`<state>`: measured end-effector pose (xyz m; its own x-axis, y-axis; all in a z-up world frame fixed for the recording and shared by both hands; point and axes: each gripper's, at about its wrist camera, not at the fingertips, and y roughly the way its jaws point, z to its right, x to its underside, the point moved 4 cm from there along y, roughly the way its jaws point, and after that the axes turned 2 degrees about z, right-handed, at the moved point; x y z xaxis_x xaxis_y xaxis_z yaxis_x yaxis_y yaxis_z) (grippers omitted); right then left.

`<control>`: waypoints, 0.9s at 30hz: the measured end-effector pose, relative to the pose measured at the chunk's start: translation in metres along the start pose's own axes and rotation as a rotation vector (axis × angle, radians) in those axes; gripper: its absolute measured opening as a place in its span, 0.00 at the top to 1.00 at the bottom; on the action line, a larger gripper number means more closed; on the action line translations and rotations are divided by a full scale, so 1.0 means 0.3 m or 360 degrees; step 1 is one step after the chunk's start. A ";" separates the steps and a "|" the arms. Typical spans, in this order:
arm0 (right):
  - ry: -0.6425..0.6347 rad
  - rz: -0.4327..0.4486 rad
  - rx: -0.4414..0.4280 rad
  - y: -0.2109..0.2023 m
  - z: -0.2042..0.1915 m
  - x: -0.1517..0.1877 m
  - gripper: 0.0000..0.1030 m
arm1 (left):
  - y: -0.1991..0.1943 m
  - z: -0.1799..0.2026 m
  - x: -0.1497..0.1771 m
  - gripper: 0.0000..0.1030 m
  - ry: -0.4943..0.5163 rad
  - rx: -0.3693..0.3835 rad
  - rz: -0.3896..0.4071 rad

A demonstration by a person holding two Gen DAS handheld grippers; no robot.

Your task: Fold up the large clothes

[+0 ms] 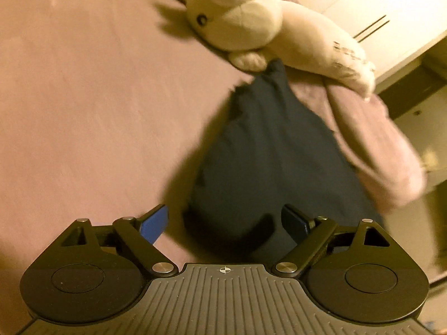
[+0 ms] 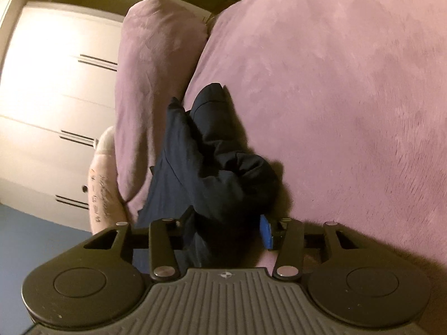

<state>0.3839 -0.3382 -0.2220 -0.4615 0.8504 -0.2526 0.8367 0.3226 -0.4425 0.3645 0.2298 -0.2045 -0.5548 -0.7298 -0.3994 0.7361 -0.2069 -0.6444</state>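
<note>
Dark garment (image 2: 212, 150) bunched, seemingly pinched, in right hand-held gripper (image 2: 227, 230).

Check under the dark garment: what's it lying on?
The dark garment lies on the pink bed cover, with a plush toy at its far end. Anything beneath it is hidden.

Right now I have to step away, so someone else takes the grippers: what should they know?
Left gripper: open, hovering at the near edge of the dark garment, holding nothing.
Right gripper: bunched garment cloth sits between its jaws; a firm grip is not clear.
The garment lies crumpled on the pink bed, beside a plush toy.
Done: no fold yet.
Left: spread it flat, then fold.
</note>
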 end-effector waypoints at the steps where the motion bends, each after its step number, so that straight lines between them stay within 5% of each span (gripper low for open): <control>1: 0.0011 0.0003 -0.0003 0.006 -0.002 0.001 0.52 | -0.003 0.003 0.011 0.09 -0.0001 0.0054 -0.0020; 7: 0.0055 0.0008 0.0035 0.064 -0.033 0.001 0.49 | 0.066 0.032 0.025 0.08 -0.0058 0.0060 -0.0053; 9: 0.0063 0.0004 0.0044 0.085 -0.035 -0.003 0.56 | 0.096 0.026 0.014 0.10 -0.0161 0.0053 -0.0049; 13: -0.0075 0.0009 0.0112 0.088 -0.073 -0.006 0.71 | 0.113 0.013 0.001 0.42 -0.0308 -0.0001 -0.0054; 17: -0.0431 0.0127 0.0233 0.047 -0.191 0.033 0.78 | 0.050 0.062 -0.018 0.66 -0.0181 0.0068 0.0010; 22: -0.0631 0.0214 0.0230 -0.056 -0.293 0.045 0.81 | -0.095 0.155 -0.044 0.69 -0.0015 0.0224 0.0095; 27: -0.0645 0.0160 0.0181 -0.263 -0.261 0.055 0.81 | -0.318 0.179 0.013 0.70 0.0160 0.0339 0.0118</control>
<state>0.3334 -0.3171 -0.1240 -0.4766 0.6363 -0.6067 0.8561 0.1790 -0.4848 0.3128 0.2117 -0.1096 -0.5242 -0.6817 -0.5104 0.8355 -0.2957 -0.4631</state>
